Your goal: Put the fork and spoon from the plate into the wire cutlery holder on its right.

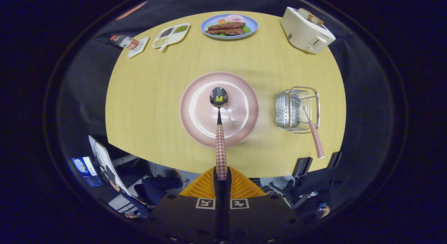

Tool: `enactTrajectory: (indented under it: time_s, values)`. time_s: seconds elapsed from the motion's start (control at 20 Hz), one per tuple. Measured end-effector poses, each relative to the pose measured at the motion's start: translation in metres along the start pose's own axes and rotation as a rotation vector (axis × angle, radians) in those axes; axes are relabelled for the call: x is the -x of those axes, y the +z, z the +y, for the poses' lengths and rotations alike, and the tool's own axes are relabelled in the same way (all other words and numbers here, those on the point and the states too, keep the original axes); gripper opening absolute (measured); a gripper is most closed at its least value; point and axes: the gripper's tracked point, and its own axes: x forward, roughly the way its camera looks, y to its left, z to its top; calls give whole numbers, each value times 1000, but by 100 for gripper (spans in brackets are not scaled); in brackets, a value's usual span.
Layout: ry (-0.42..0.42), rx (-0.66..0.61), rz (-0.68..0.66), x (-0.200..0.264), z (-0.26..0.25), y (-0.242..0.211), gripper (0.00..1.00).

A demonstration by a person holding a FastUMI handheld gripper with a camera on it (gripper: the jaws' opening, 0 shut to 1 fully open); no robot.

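Spoon [220,132]: checked handle pinched between the fingers [206,186], bowl pointing away toward 12 o'clock, hanging over the middle of the pink plate [195,128]. Cannot tell for sure if the bowl touches the plate; it reads as lifted, held roughly level. Gripper [221,174] is closed on the handle's end, both fingers pressing it, so the long shaft sticks straight out ahead. A grip at the handle end leaves the bowl free to go into the holder first, likely why it is held so.

Fork [313,132]: already in the wire cutlery holder [298,109], head down inside, checked handle leaning out over the near rim toward 5 o'clock. So half the task looks done, spoon left.

Holder sits at 3 o'clock of the plate, apart from it, on the round wooden table [150,97]. Next move judged: carry the spoon to 3 o'clock, tip it bowl down, drop it beside the fork. Risk: the leaning fork handle may be in the way.

Further out at 12 o'clock: blue plate of food [229,26]. At 1 o'clock a white toaster [306,30]. At 11 o'clock a divided snack tray [171,35] and a small bottle [122,41].
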Motion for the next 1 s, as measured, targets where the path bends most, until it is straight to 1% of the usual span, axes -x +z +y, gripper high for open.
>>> enactTrajectory:
  time_s: [0.1,0.3,0.5,0.6,0.75,1.0]
  values:
    - [-7,-18,-14,21,-19,0,1]
    - [-53,-85,-50,53,-74,0,1]
    - [-83,-158,-33,57,-120,-11,1]
    - [-73,-181,18,53,-131,-21,1]
    - [-42,-196,101,39,-133,-28,1]
    - [-28,-203,171,28,-133,-16,0]
